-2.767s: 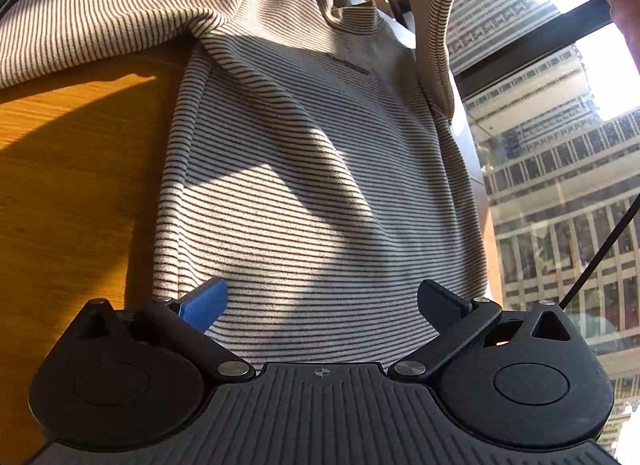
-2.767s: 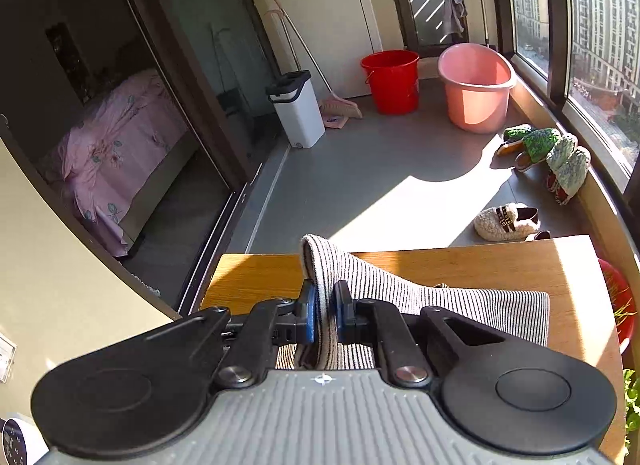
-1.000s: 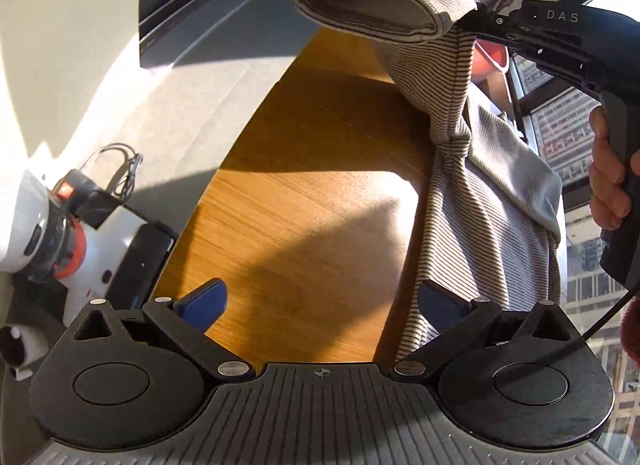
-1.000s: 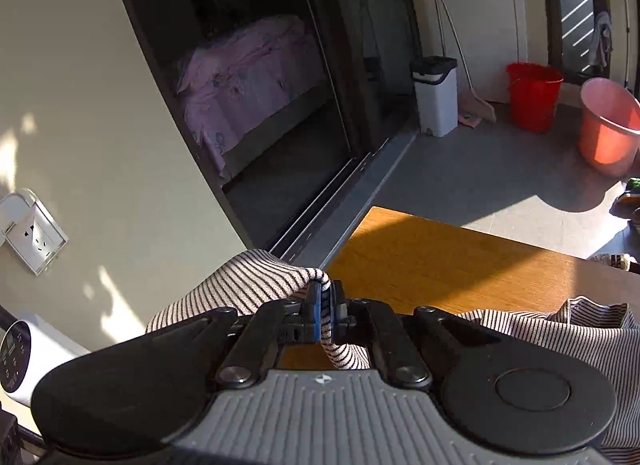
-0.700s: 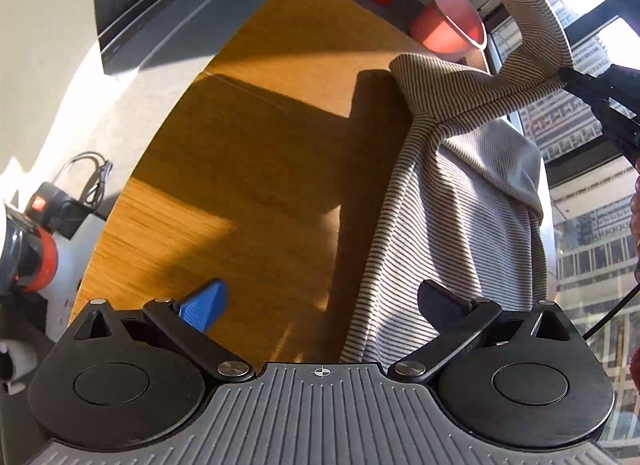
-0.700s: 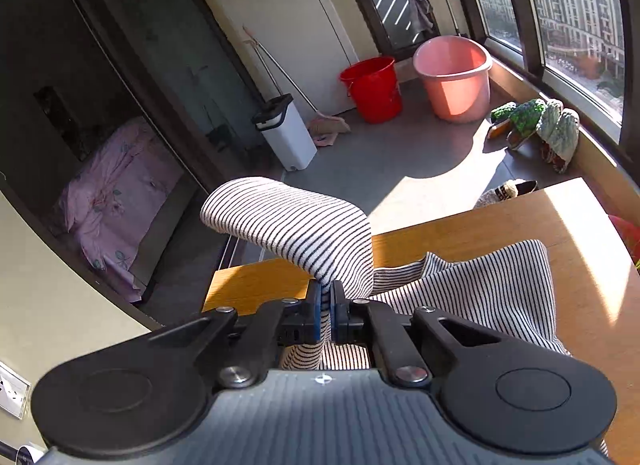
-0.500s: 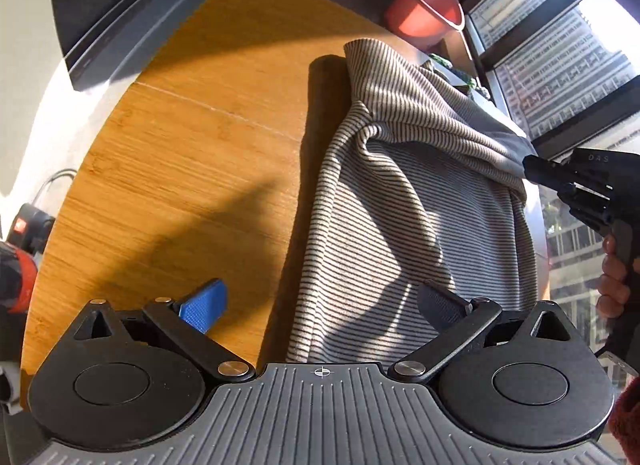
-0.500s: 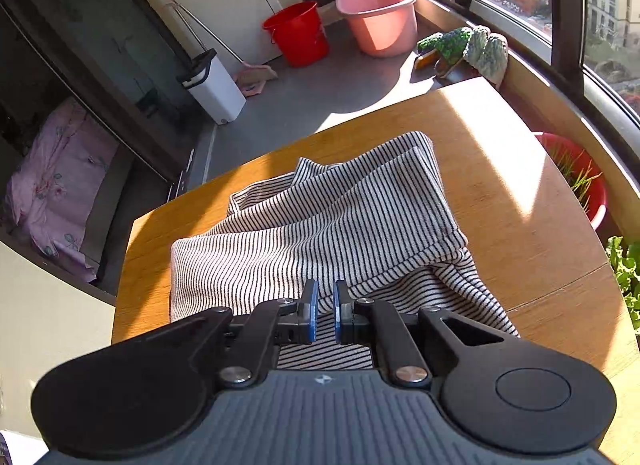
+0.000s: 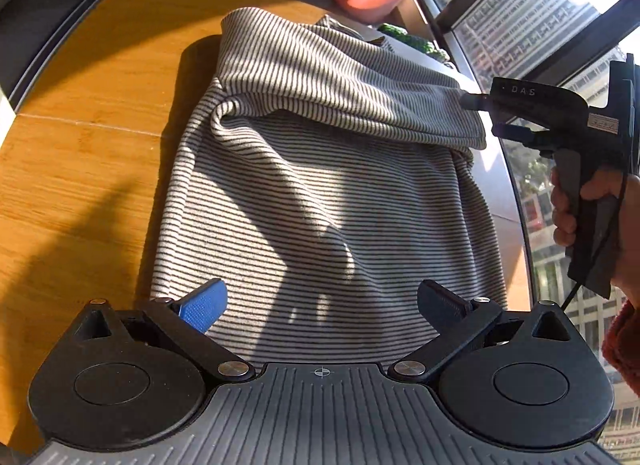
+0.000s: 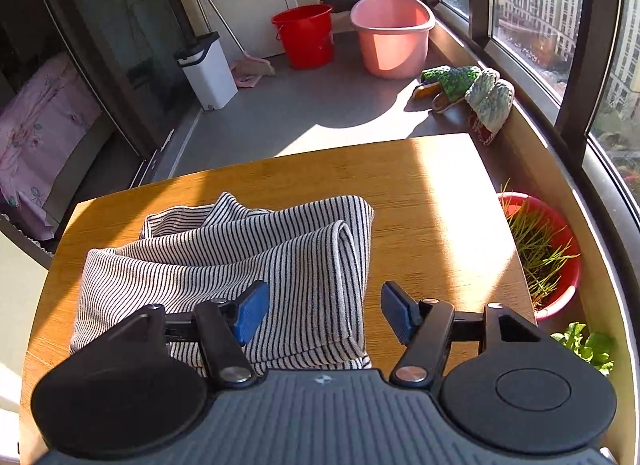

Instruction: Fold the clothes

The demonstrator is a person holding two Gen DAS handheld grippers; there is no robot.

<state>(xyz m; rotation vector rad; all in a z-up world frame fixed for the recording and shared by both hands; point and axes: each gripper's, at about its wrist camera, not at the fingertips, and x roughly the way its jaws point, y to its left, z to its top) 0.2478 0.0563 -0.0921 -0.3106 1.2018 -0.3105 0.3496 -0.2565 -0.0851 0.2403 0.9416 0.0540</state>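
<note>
Right wrist view: your right gripper (image 10: 323, 313) stood spread above the shirt (image 10: 248, 265); your left gripper (image 9: 320, 303) gaped too.

You've got a wooden table (image 10: 432, 201) w/ a bamboo-grain top, half in sun, half in shadow. One thing lies on it: a striped long-sleeve top (image 9: 316, 193), spread flat along the window-side half, hem toward you. One sleeve (image 9: 340, 89) is folded across the chest, cuff near the window-side edge. Collar sits at the far end. The inner half of the table is bare wood, w/ a seam line across it.
</note>
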